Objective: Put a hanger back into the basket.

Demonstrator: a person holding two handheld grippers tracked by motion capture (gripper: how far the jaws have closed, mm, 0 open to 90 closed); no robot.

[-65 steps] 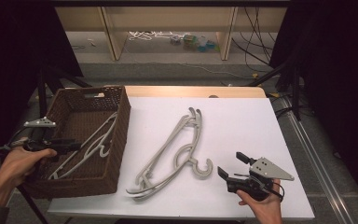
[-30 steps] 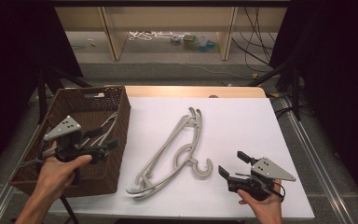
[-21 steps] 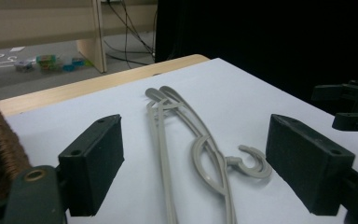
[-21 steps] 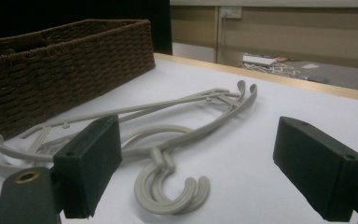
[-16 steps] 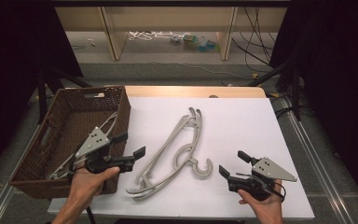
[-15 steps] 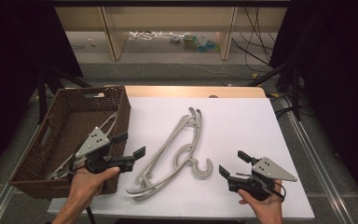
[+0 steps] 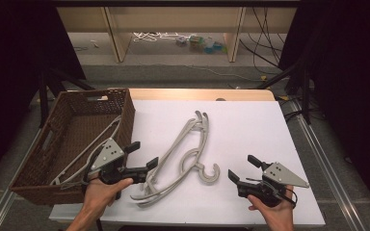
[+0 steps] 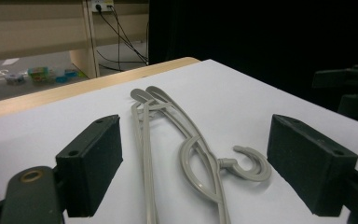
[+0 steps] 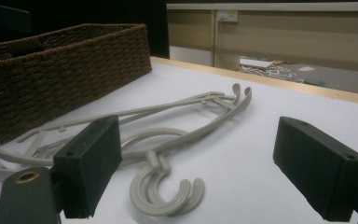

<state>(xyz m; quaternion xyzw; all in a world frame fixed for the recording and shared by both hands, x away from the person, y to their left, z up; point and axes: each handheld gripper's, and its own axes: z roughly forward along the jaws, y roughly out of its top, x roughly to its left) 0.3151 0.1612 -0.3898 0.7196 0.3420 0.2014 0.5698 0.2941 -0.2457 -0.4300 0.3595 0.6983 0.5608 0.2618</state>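
Item: two grey hangers (image 7: 183, 159), stacked, laid flat at the counter (image 7: 250, 130) centre, hooks toward 5 o'clock. Left gripper (image 7: 142, 155): held at 8 o'clock just beside the hangers' lower ends, jaws spread wide, nothing gripped. Right gripper (image 7: 243, 168): held at 5 o'clock, jaws wide, empty. Wicker basket (image 7: 77, 103): placed at 9 o'clock, one further hanger (image 7: 84, 159) contained.

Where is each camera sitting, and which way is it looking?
High view: above the person's side, looking forward and down on the table; both hands, left gripper, right gripper.
Left gripper view: on that gripper, facing the hangers between open jaws.
Right gripper view: likewise, facing hangers and basket.
All share the hangers.
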